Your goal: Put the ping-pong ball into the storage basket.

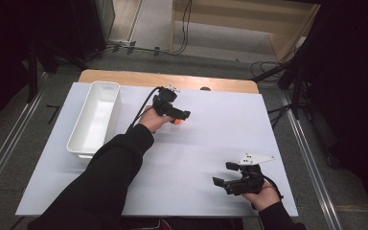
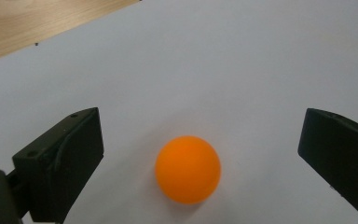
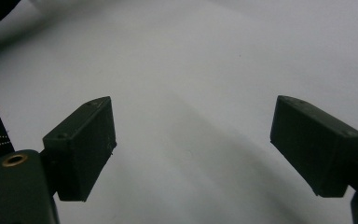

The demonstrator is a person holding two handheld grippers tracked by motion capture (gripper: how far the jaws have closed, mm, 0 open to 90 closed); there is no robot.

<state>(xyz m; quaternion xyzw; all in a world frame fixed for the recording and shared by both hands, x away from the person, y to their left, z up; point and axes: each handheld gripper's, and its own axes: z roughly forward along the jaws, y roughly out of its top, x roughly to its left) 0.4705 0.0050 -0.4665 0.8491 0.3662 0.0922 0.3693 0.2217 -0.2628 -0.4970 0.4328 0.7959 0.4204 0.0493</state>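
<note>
The orange ball (image 2: 188,169) is framed between the spread jaws of the left gripper (image 2: 200,154), untouched, on the counter (image 1: 211,143). The right gripper (image 3: 193,149) is held spread, well apart.

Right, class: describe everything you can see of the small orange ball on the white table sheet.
The small orange ball is a plain, smooth, matte sphere, plastic by its look, with no visible markings. It rests on the white table sheet, casting a faint shadow. It sits between the wide-open black jaws of the left gripper, touching neither. In the high view it peeks out beside that gripper, right of the white rectangular bin.
</note>
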